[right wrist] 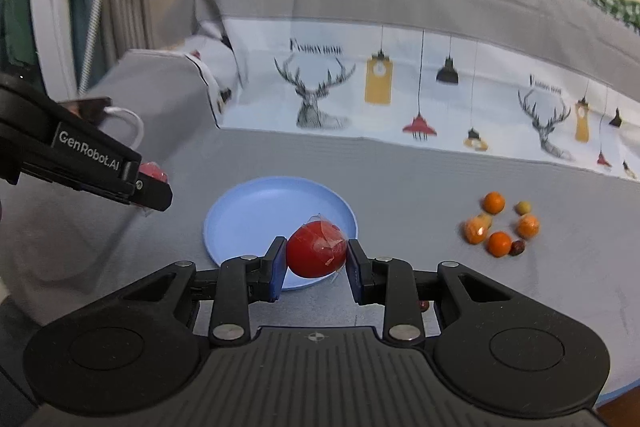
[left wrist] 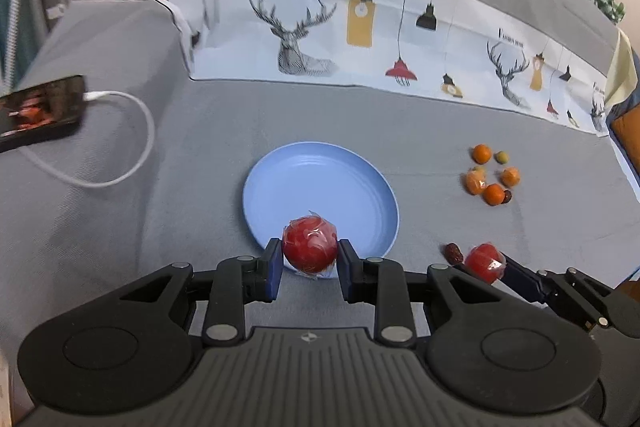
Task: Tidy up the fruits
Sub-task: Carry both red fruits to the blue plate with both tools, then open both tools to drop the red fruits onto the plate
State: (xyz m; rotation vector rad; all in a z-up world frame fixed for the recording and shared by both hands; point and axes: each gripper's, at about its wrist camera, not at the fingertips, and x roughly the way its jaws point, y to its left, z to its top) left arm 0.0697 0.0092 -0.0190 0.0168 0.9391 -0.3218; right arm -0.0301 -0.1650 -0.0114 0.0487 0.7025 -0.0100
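Observation:
A light blue plate (left wrist: 320,183) lies on the grey cloth; it also shows in the right wrist view (right wrist: 260,211). My left gripper (left wrist: 309,259) is shut on a red wrapped fruit (left wrist: 310,245) at the plate's near rim. My right gripper (right wrist: 316,259) is shut on a second red wrapped fruit (right wrist: 316,249) at the plate's near edge. That fruit also shows in the left wrist view (left wrist: 482,261), right of the plate. The left gripper's body (right wrist: 80,159) shows at the left in the right wrist view.
A cluster of small orange fruits (left wrist: 490,175) with a green and a dark one lies right of the plate; it also shows in the right wrist view (right wrist: 500,227). A dark dried fruit (left wrist: 454,253) lies nearby. A phone (left wrist: 40,111) with white cable sits left.

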